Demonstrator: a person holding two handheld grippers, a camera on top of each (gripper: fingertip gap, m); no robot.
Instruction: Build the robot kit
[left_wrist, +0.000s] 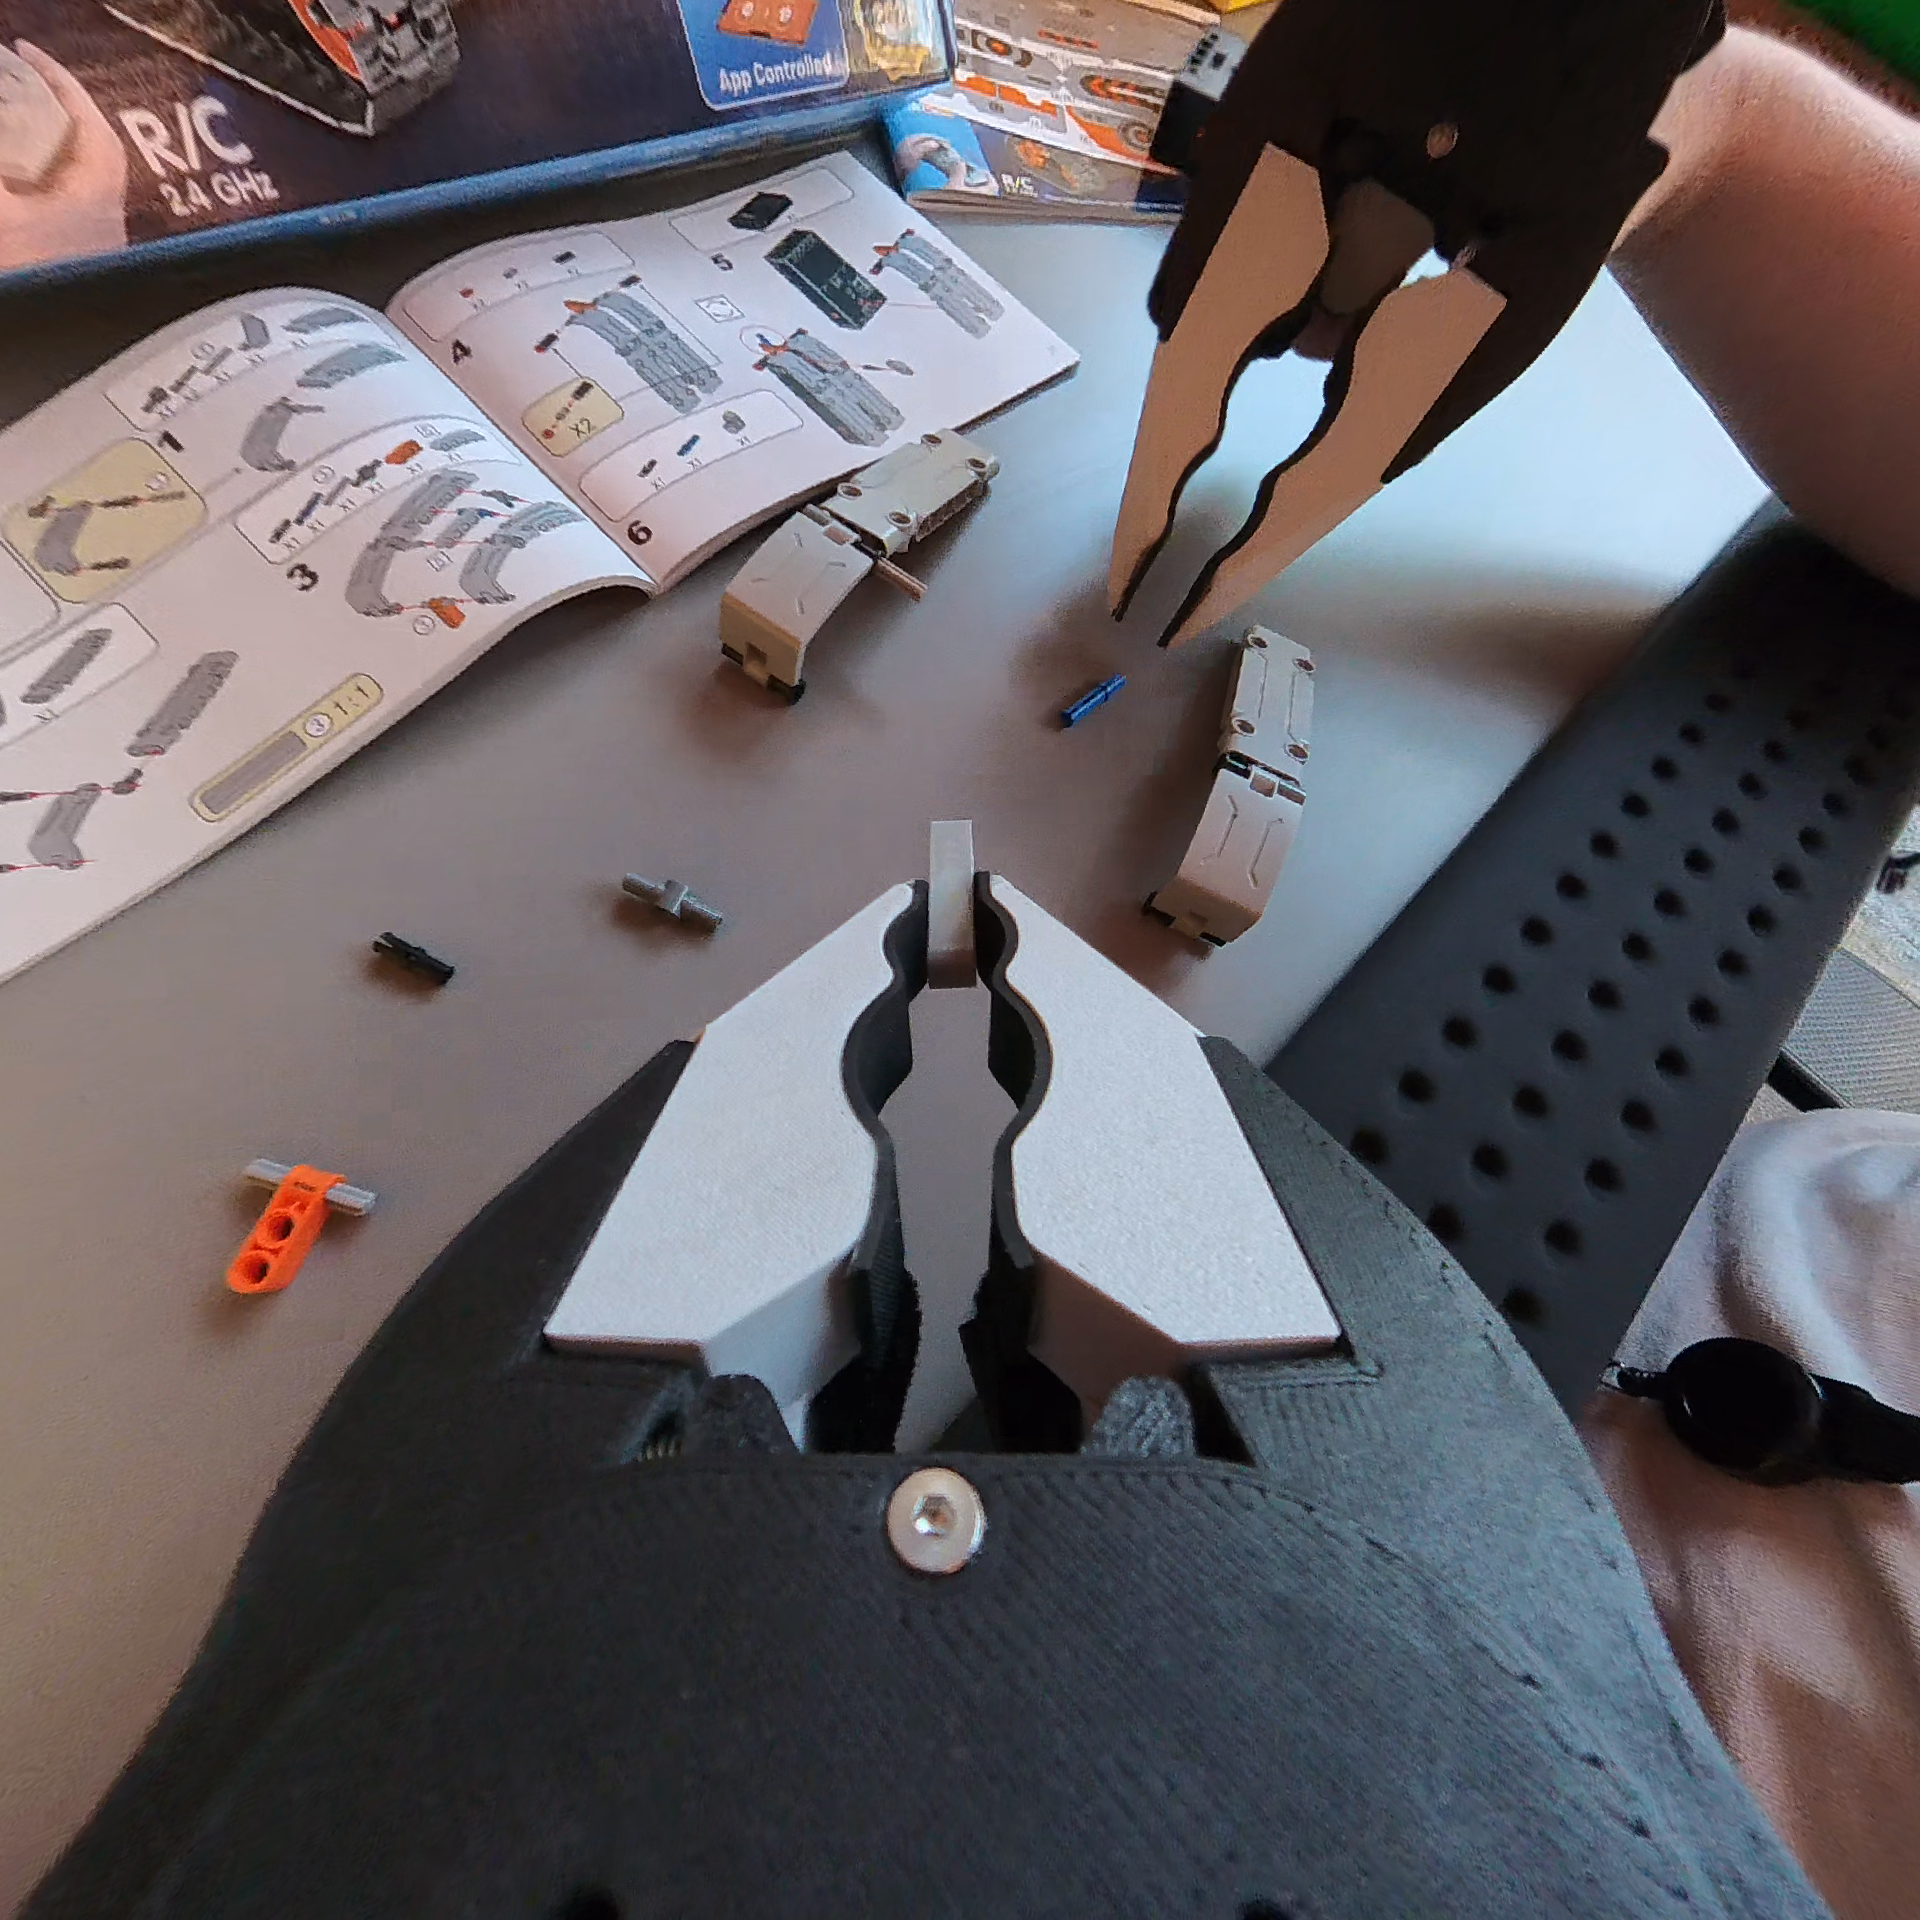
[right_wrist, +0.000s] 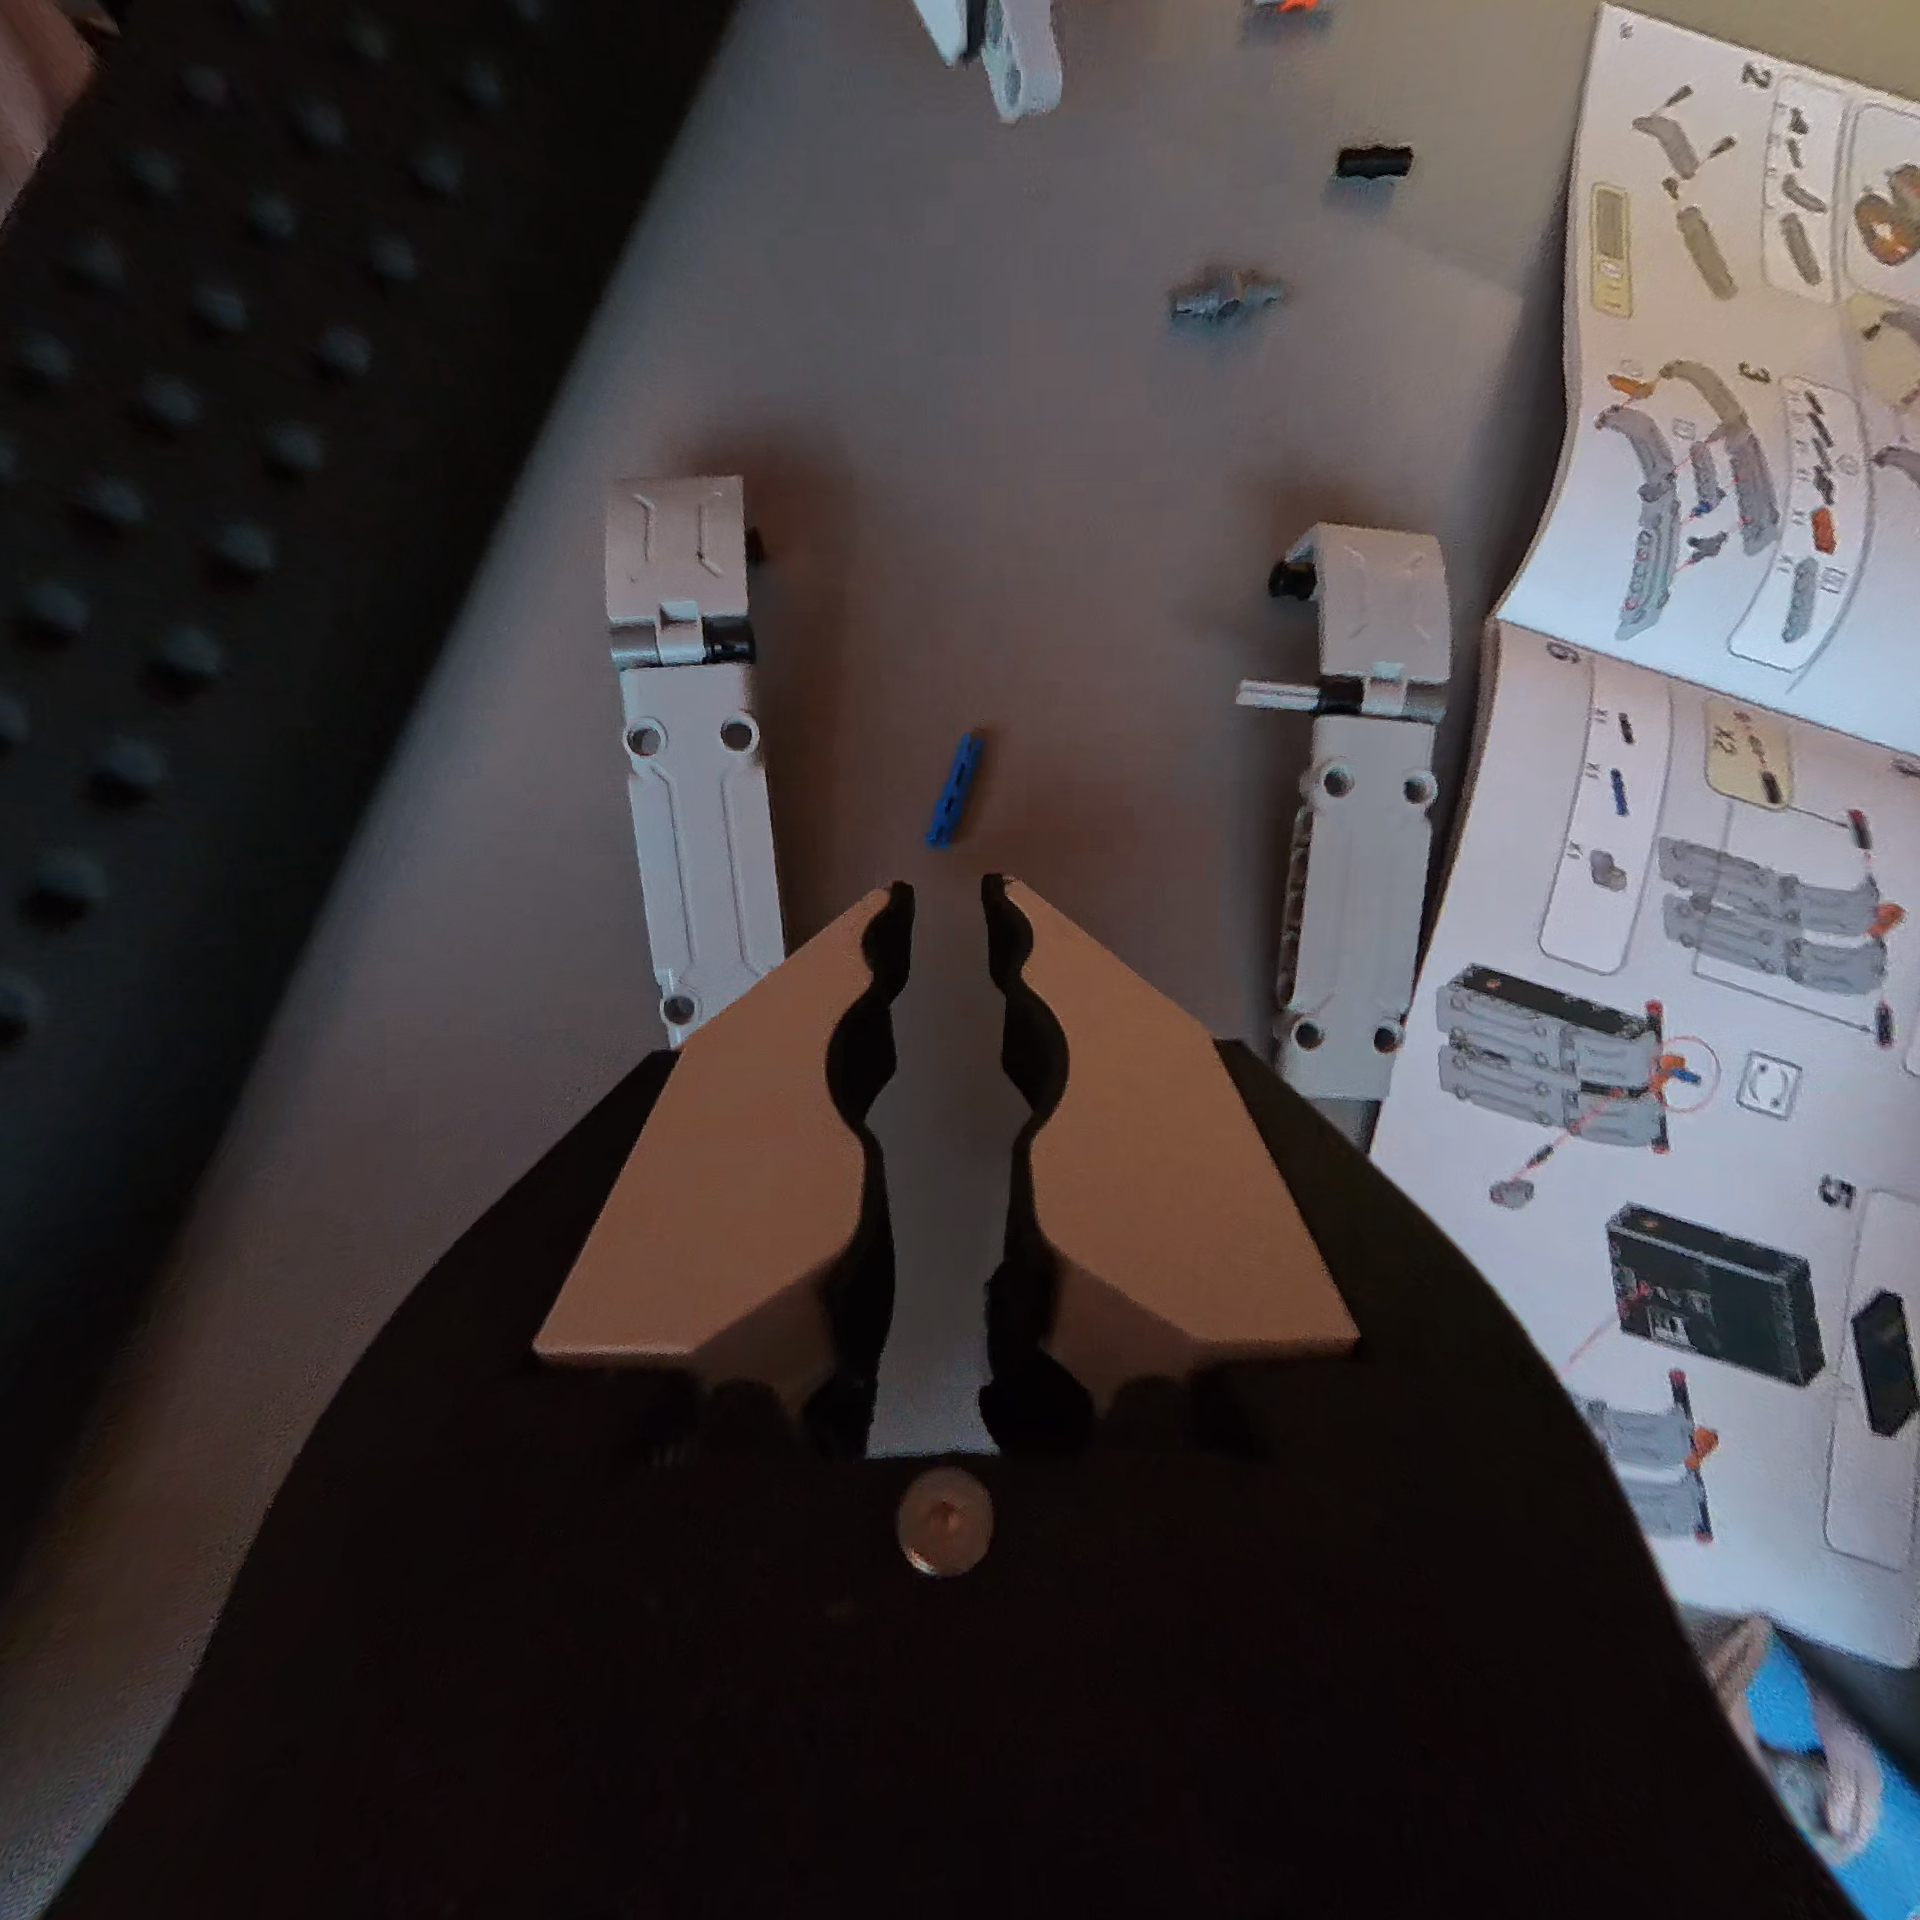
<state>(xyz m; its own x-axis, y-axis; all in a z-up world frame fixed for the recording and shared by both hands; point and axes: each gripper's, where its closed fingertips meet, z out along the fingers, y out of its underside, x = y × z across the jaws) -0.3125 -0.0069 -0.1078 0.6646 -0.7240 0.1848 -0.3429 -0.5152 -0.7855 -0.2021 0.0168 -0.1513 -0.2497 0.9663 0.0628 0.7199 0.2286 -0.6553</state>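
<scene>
My left gripper (left_wrist: 951, 883) is shut on a small grey brick piece (left_wrist: 951, 902), held upright above the grey table (left_wrist: 623, 790). My right gripper (right_wrist: 941, 885) is open with a narrow gap and empty, its tips just short of a small blue pin (right_wrist: 956, 790); it also shows in the left wrist view (left_wrist: 1143, 623), hovering over the blue pin (left_wrist: 1093, 700). Two grey hinged panel assemblies lie on either side of the pin, one (right_wrist: 691, 758) on the left and one (right_wrist: 1366, 810) on the right; they show in the left wrist view too (left_wrist: 1236, 790), (left_wrist: 852, 551).
An open instruction booklet (left_wrist: 312, 499) lies on the table, also in the right wrist view (right_wrist: 1704, 935). Loose parts: a grey axle pin (left_wrist: 673, 902), a black pin (left_wrist: 414, 958), an orange connector on a grey axle (left_wrist: 281, 1226). A product box (left_wrist: 416, 104) stands behind. A black perforated chair (left_wrist: 1621, 987) borders the table. About 12 cm separates my left fingertips from my right.
</scene>
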